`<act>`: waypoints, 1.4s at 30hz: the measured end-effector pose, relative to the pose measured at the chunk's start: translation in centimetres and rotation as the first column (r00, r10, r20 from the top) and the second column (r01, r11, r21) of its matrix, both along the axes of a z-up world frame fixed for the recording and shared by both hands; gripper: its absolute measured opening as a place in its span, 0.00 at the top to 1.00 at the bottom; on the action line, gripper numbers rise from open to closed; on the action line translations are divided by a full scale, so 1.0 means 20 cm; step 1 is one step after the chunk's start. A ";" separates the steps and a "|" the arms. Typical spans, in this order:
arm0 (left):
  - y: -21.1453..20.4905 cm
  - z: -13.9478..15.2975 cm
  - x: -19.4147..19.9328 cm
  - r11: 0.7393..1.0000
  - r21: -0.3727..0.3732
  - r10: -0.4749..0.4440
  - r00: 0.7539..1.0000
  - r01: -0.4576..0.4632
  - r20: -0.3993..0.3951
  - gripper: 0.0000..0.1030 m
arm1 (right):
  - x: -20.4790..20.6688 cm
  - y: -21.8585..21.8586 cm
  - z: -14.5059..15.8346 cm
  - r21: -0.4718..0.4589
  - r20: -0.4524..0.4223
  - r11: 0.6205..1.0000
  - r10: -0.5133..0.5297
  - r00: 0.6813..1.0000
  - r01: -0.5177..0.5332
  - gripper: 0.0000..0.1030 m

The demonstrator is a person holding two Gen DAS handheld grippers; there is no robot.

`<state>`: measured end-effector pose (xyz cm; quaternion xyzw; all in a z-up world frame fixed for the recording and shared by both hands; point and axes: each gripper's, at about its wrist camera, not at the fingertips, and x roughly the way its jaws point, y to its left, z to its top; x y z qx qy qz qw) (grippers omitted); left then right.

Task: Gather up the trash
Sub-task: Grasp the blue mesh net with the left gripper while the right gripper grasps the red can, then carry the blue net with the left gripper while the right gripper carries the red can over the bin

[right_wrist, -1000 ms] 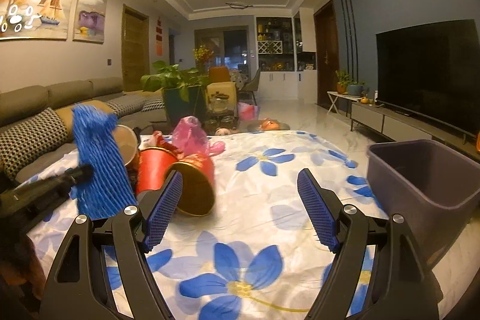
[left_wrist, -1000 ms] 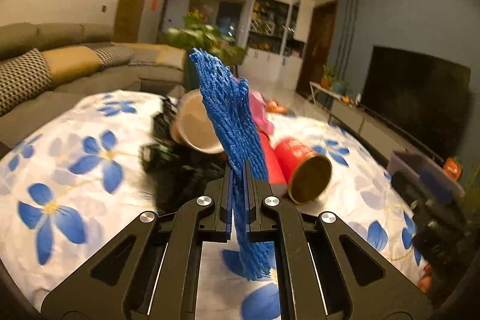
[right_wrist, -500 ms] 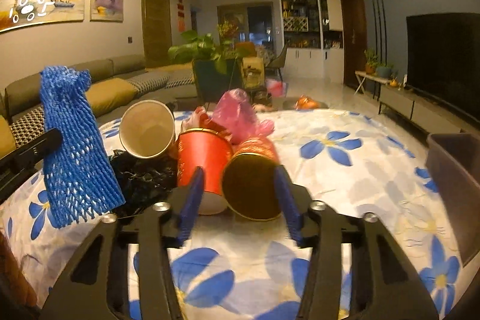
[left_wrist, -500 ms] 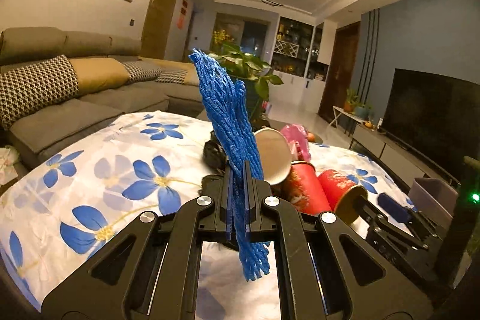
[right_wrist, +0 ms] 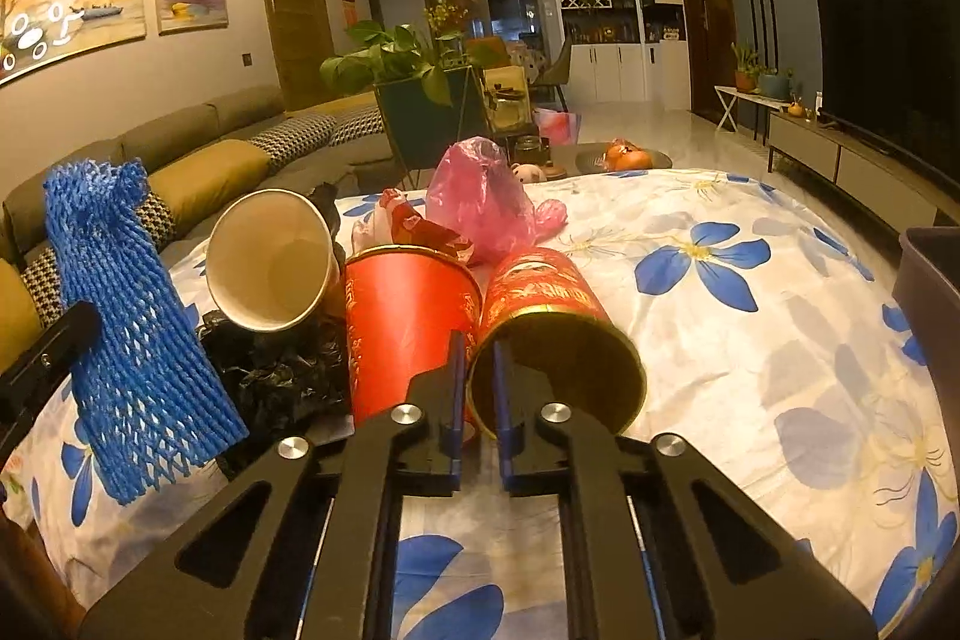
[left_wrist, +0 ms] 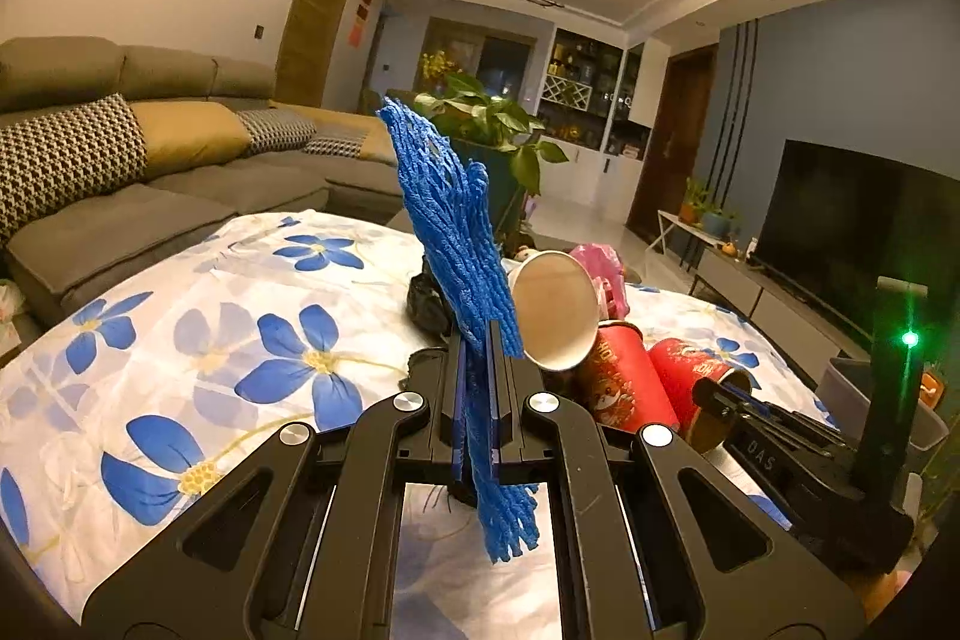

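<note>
Now, left gripper [left_wrist: 477,388]: clamped on the blue foam net [left_wrist: 456,244], held above the flowered cloth [left_wrist: 180,340].
Right gripper [right_wrist: 477,388]: pinching the near rim of the red tube [right_wrist: 552,316].
Next: lift it toward the grey bin [right_wrist: 933,280].
Beyond: red cup [right_wrist: 408,328], paper cup [right_wrist: 270,262], pink bag [right_wrist: 480,196] wait.

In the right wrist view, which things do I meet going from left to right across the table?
Blue net → white paper cup → upright red cup → lying red can → grey bin.
</note>
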<state>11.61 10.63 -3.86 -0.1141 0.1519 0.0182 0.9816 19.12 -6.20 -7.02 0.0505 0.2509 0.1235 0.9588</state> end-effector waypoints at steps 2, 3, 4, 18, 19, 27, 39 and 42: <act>0.00 0.00 0.00 1.000 -0.001 -0.004 1.000 0.004 -0.001 0.95 | -0.01 -0.01 0.01 -0.010 0.016 1.000 -0.006 1.000 0.006 0.96; 0.00 0.00 0.00 1.000 0.000 -0.005 1.000 0.005 -0.001 0.95 | -0.02 -0.02 0.02 -0.012 0.024 1.000 -0.010 1.000 0.010 0.96; -0.01 0.00 -0.01 1.000 0.003 -0.006 1.000 0.006 -0.001 0.95 | -0.04 -0.02 0.02 -0.011 0.030 1.000 -0.012 0.999 0.013 0.96; -0.14 0.09 -0.09 0.998 0.031 -0.063 0.998 0.062 0.031 0.95 | -0.33 -0.26 0.16 0.016 0.131 0.999 -0.048 0.990 0.046 0.97; -0.16 0.10 -0.09 0.997 0.033 -0.069 0.997 0.068 0.033 0.95 | -0.35 -0.28 0.17 0.020 0.136 0.999 -0.050 0.989 0.048 0.97; -0.31 0.13 -0.10 0.989 0.063 -0.133 0.990 0.130 0.038 0.95 | -0.48 -0.42 0.22 0.023 0.177 0.997 -0.076 0.981 0.073 0.97; -0.60 0.14 -0.05 0.963 0.101 -0.253 0.967 0.249 0.031 0.95 | -0.59 -0.67 0.25 0.038 0.203 0.986 -0.168 0.965 0.164 0.97; -0.67 0.15 -0.03 0.955 0.110 -0.280 0.960 0.275 0.031 0.95 | -0.60 -0.72 0.26 0.043 0.212 0.982 -0.190 0.959 0.186 0.97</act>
